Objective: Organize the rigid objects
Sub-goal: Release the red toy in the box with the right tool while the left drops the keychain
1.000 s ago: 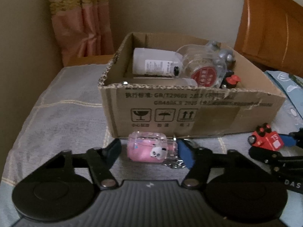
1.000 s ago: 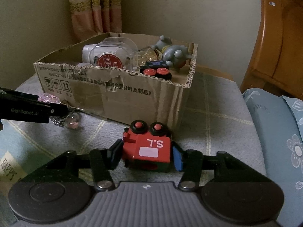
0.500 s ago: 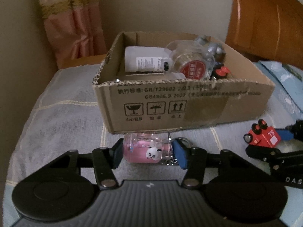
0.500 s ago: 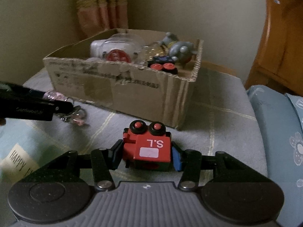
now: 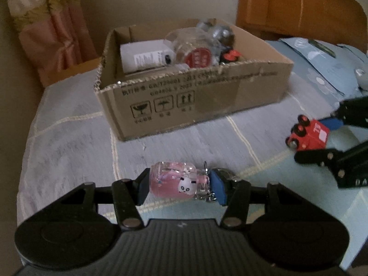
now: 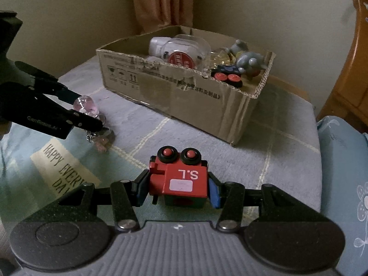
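Observation:
My left gripper (image 5: 179, 185) is shut on a clear pink case with a panda face (image 5: 174, 182); a keyring and small charms dangle from the case's right end. The case hangs above the grey checked cover. My right gripper (image 6: 178, 187) is shut on a red toy train block marked "S.L" (image 6: 181, 179), its two black-and-red wheels facing up. Each gripper shows in the other's view: the red block (image 5: 308, 135) at the right, the pink case (image 6: 86, 105) at the left. Beyond both stands an open cardboard box (image 5: 207, 96) (image 6: 195, 96).
The box holds a white bottle (image 5: 145, 56), a clear jar with a red lid (image 5: 195, 50), a grey figure (image 6: 249, 61) and a dark toy with red wheels (image 6: 226, 76). A wooden headboard (image 5: 299, 7) rises at the right, a curtain (image 5: 48, 30) at the back left. Blue bedding (image 6: 345, 172) lies to the right.
Both grippers have lifted their objects off the cover and drawn back from the box, rolling a little. The left gripper's fingers have closed fully onto the pink case.

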`<state>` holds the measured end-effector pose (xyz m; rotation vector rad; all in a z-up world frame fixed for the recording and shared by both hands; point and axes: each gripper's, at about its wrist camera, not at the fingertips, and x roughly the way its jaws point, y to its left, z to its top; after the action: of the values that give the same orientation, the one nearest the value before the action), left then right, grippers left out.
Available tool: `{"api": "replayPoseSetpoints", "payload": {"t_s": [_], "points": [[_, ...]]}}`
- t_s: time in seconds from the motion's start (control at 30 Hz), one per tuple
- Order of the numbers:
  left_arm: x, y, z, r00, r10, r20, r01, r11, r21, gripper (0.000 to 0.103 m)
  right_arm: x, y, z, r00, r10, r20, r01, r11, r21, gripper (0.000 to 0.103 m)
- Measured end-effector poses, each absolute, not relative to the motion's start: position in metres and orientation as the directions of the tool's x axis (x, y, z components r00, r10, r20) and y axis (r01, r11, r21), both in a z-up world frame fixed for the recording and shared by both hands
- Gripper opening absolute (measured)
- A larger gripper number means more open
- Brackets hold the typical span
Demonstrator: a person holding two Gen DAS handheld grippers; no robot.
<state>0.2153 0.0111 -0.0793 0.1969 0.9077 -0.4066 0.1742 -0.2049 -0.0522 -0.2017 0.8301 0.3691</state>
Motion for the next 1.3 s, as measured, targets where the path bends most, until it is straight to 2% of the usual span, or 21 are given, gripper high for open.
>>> {"api": "replayPoseSetpoints", "payload": {"t_s": [0.17,0.53,1.0,1.3], "points": [[0.209,0.016,-0.067,0.506,-0.27,-0.819,0.446,0.895,-0.019,0.054,0.171,-0.212,-0.035,0.622,0.268,-0.736,-0.413,0.91,-0.018,0.056],[0.206,0.017,-0.024,0.513,-0.276,-0.812,0.496,0.868,0.018,0.054,0.172,-0.219,0.009,0.685,0.266,-0.678,-0.435,0.896,-0.087,0.056],[0.245,-0.016,0.053,0.599,-0.353,-0.718,0.564,0.823,0.067,0.054,0.204,-0.217,0.05,0.727,0.276,-0.628,-0.448,0.884,-0.13,0.056],[0.297,-0.021,0.059,0.654,-0.297,-0.696,0.516,0.848,0.124,0.054,0.233,-0.21,0.068,0.737,0.285,-0.613,-0.463,0.874,-0.15,0.056]]}}
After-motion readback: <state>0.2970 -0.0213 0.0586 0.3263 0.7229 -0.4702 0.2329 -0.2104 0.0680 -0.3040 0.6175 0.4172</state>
